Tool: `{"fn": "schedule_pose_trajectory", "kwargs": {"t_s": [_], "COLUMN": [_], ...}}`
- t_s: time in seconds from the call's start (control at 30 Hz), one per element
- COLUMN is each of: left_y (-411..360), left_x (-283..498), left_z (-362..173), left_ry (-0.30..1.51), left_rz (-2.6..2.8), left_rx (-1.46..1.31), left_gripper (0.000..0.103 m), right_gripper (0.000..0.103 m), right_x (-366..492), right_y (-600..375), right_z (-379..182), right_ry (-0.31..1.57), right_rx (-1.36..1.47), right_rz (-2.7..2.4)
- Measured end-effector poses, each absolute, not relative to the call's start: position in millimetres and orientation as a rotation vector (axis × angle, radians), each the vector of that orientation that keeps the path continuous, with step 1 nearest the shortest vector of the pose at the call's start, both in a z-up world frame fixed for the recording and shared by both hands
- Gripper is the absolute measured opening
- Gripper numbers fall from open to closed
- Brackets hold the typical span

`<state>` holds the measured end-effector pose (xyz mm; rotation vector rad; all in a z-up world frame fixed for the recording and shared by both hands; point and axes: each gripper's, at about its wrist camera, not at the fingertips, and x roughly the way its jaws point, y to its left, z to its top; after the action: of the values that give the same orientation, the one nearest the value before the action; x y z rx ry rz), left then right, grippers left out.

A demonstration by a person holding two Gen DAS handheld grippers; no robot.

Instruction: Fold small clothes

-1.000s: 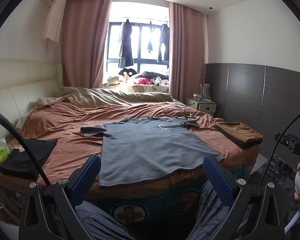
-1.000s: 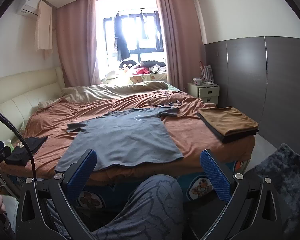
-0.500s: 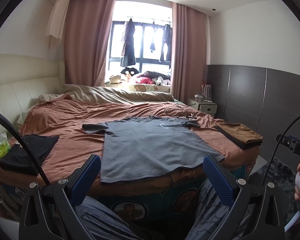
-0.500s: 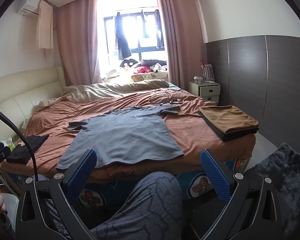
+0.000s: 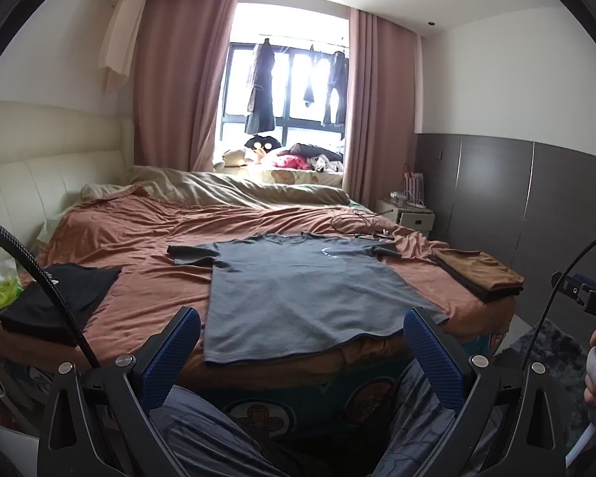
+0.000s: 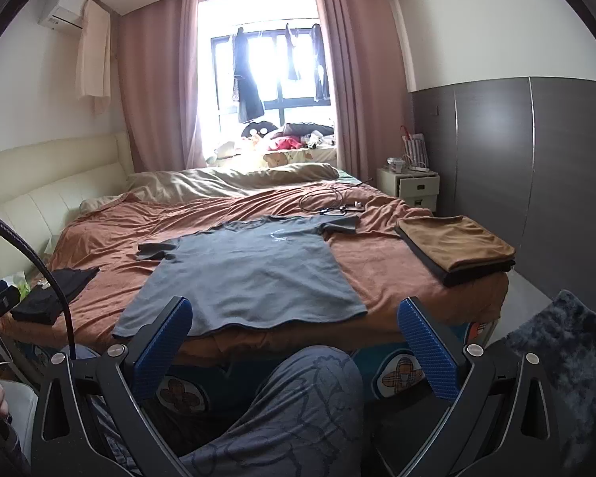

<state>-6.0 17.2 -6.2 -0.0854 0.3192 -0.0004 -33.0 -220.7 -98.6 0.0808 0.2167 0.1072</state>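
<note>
1. While both views face the bed (image 5: pixel 139 246), only the left wrist view shows the green-and-white packet (image 5: pixel 2 284) at the bed's left edge in full; the right wrist view shows just a sliver of it.
2. Only the right wrist view shows a raised knee in patterned grey trousers (image 6: pixel 298 397) and the dark shaggy rug (image 6: pixel 568 342) at close range.
3. The grey T-shirt (image 5: pixel 298 290) lies flat, front up, on the rust-brown sheet, hem at the near edge of the bed, sleeves spread.
4. A folded brown-and-black stack (image 6: pixel 457 246) sits on the bed's right corner; folded black clothes (image 5: pixel 55 298) lie at the left.
5. The left gripper (image 5: pixel 302 353) has its blue-padded fingers (image 5: pixel 171 357) spread wide and empty; so does the right gripper (image 6: pixel 294 342).
6. Partial lettering "DAS" shows on the right handle in the left wrist view.
7. Compared with a second ago, the bed sits slightly lower in the left view; the shirt is unmoved.
</note>
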Motion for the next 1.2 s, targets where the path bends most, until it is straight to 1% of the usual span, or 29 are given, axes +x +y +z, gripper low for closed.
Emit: {"fn": "schedule_pose_trajectory", "kwargs": {"t_s": [0.43, 1.2], "left_y": [22, 35], "left_x": [-3, 20], "left_z": [-10, -13], "left_ry": [0.308, 0.352], "left_rz": [-0.014, -0.043], "left_rx": [-0.094, -0.08], "left_gripper": [0.103, 0.103], "right_gripper": [0.103, 0.103], "right_x": [-25, 0], "right_y": [-221, -216], "right_z": [-98, -100], "right_ry": [0.22, 0.26], "right_rx": [0.096, 0.101], "right_rz": [0.102, 0.105]}}
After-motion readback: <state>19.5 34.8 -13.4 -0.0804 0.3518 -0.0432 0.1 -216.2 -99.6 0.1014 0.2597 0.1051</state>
